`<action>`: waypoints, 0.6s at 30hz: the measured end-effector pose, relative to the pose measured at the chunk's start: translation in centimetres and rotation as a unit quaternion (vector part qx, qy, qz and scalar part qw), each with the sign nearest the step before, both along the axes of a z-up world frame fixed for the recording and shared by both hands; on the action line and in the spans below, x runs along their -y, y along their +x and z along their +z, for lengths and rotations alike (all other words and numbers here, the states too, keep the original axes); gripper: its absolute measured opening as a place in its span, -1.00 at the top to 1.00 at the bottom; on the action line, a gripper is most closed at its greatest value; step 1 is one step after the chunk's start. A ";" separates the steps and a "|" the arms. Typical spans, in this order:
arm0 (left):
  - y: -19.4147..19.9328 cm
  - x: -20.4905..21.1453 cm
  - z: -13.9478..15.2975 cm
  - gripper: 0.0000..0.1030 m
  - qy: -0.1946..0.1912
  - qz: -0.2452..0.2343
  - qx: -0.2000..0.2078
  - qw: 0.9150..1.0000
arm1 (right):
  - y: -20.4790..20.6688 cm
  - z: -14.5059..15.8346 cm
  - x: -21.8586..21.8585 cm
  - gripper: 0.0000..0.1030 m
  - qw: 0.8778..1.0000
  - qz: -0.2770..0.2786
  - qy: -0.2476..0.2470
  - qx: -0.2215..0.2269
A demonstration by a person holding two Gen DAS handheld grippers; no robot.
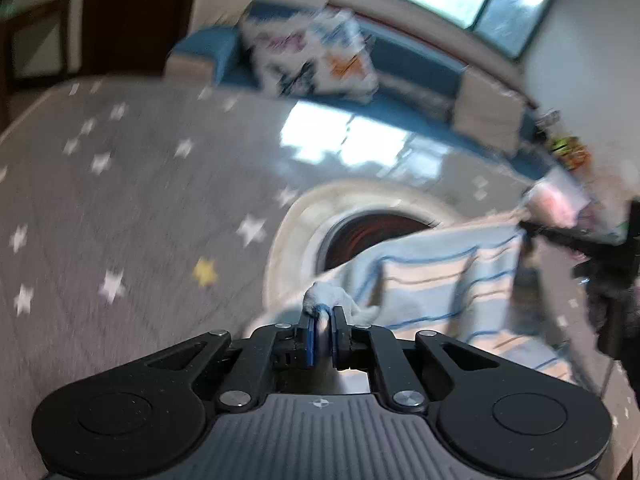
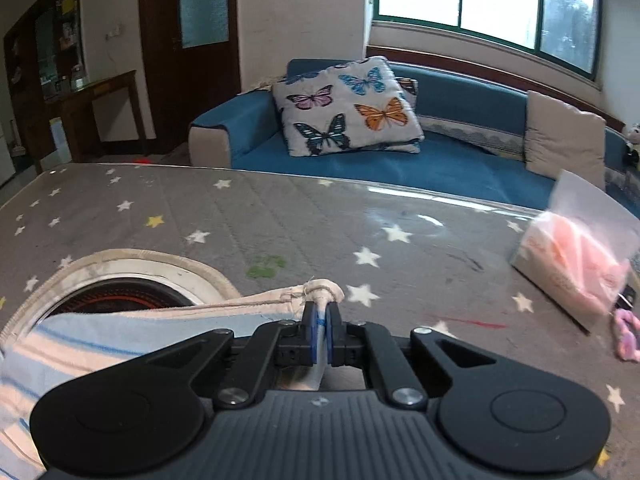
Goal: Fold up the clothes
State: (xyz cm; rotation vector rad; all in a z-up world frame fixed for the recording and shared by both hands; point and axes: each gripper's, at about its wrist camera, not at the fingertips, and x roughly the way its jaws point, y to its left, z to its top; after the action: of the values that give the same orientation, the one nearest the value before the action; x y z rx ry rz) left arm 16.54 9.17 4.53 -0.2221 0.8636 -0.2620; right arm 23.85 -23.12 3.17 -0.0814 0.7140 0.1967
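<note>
A light blue and cream striped cloth (image 1: 432, 280) hangs between my two grippers above the grey star-patterned table (image 2: 280, 216). My left gripper (image 1: 324, 316) is shut on one bunched corner of it, which pokes out past the blue pads. At the cloth's far end in the blurred left wrist view, a dark shape (image 1: 560, 240) holds the other corner. In the right wrist view the striped cloth (image 2: 120, 336) runs off to the left, and my right gripper (image 2: 321, 312) is shut on its hemmed corner.
A round opening with a red-glowing coil (image 2: 120, 292) sits in the table under the cloth. A clear bag of pink things (image 2: 580, 252) and a pink-purple item (image 2: 626, 332) lie at the right. Behind the table are a blue sofa (image 2: 440, 160) and a butterfly pillow (image 2: 348, 108).
</note>
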 end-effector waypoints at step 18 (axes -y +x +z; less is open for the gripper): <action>-7.1 7.1 0.3 0.20 0.043 -0.241 0.066 0.967 | -0.5 -2.2 1.8 0.92 0.999 -0.019 -0.002 -0.029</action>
State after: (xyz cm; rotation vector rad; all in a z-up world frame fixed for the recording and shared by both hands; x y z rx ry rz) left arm 9.49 2.03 4.83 0.0917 0.7854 -0.6843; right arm 23.39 -24.90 1.01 -0.0665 0.7725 0.1619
